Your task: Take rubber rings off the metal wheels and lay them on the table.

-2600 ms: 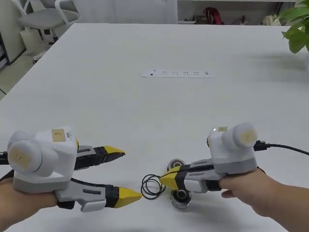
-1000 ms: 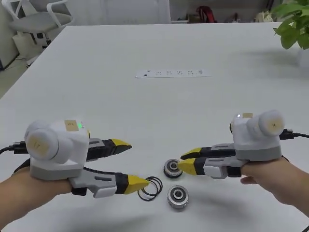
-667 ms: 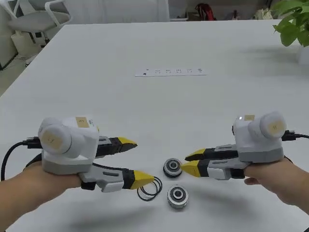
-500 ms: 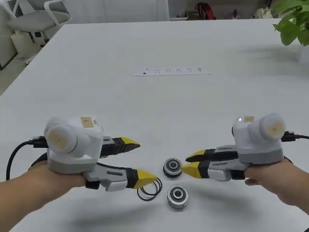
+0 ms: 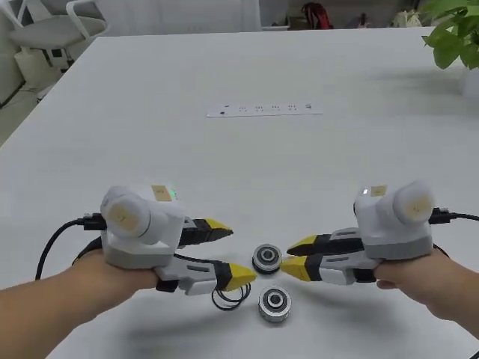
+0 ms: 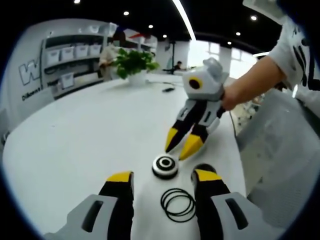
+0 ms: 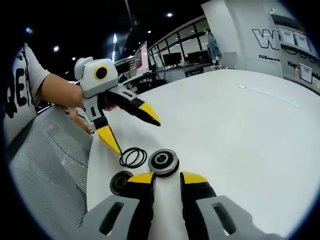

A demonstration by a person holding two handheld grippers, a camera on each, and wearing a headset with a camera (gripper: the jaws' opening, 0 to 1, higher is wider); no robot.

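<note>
Rubber rings point(image 5: 230, 297): loose on table point(image 5: 239, 164), 9 o'clock of near wheel point(image 5: 275, 304) | left gripper point(image 5: 230, 250): spread over them | right gripper point(image 5: 293, 256): slightly parted, 3 o'clock of far wheel point(image 5: 267, 257) | risk: unpinned wheel skids if nudged.

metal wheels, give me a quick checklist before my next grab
1. The left gripper is open and empty: ok.
2. The right gripper is open and empty: ok.
3. The far metal wheel lies flat between the two grippers' tips: ok.
4. The near metal wheel is held steady: not ok, nothing grips it.
5. The loose rubber rings lie on the table: ok.
6. A ring remains on either wheel: cannot tell.
</note>
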